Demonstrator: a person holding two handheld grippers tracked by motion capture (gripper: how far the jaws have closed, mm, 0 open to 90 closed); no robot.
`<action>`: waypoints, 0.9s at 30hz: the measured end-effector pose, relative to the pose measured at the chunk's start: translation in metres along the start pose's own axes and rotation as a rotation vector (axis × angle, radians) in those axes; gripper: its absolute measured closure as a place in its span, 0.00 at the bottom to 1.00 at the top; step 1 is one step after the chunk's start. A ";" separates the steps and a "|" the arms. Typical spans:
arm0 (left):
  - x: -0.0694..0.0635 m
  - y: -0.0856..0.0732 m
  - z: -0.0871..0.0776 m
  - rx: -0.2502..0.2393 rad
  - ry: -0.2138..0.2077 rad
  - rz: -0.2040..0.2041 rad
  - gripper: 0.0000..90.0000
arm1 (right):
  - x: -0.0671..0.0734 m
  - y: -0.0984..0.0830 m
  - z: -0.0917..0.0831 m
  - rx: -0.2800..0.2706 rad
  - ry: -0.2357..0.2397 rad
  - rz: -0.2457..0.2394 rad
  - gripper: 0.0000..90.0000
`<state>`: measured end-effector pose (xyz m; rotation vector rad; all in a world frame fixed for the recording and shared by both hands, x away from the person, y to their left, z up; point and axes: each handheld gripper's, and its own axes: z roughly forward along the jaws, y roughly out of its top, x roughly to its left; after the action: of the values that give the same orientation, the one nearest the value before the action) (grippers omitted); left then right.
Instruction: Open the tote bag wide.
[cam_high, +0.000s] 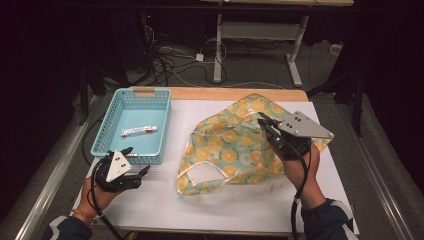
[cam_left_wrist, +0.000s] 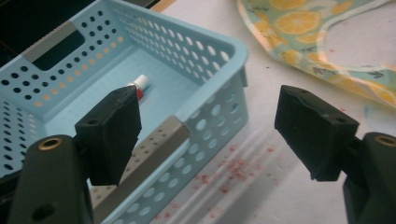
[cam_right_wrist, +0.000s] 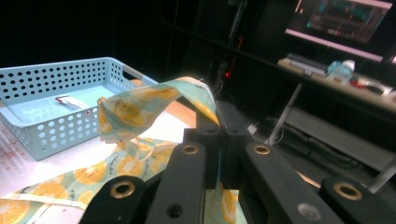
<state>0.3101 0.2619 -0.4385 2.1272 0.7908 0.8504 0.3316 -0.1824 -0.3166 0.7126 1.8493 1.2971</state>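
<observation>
both forearms come in at the near edge of the high view, each hand carrying a tool. left tool (cam_high: 131, 159) rests low on the white counter (cam_high: 240, 200), just beside the near wall of the light blue perforated basket (cam_high: 112, 130); in the left gripper view its two black jaws stand wide apart with nothing between them, one in front of the basket wall and the other over bare counter speckled with small red flecks. inside the basket lies a small white tube (cam_high: 138, 131) with a red band and a white cap; there is dark print along its side, too small to read.

right tool (cam_high: 263, 120) is raised above the counter at the right, its jaws clamped together on a strip of the fabric bag (cam_high: 225, 147). in the right gripper view the pinched strip arches up and away from the jaw tips toward the basket. the bag is pale green with a print of yellow-orange citrus slices and a cream trim; most of it is spread on the counter between the basket and the right hand, one loop handle (cam_high: 197, 175) lying open nearest the person. small dark lettering sits among the fruit print, illegible.
</observation>
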 end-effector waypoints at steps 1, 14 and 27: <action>0.003 0.002 -0.001 0.000 0.004 -0.008 0.25 | 0.002 0.001 -0.003 -0.012 -0.002 -0.001 1.00; 0.061 0.034 0.029 0.146 -0.009 -0.022 0.24 | 0.011 -0.003 -0.004 -0.007 0.024 -0.012 1.00; 0.104 0.054 0.120 0.423 -0.109 0.022 0.24 | 0.003 -0.011 0.001 0.014 0.026 0.011 1.00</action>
<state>0.4779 0.2624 -0.4270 2.5301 0.9565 0.6097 0.3308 -0.1826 -0.3278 0.7174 1.8795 1.3072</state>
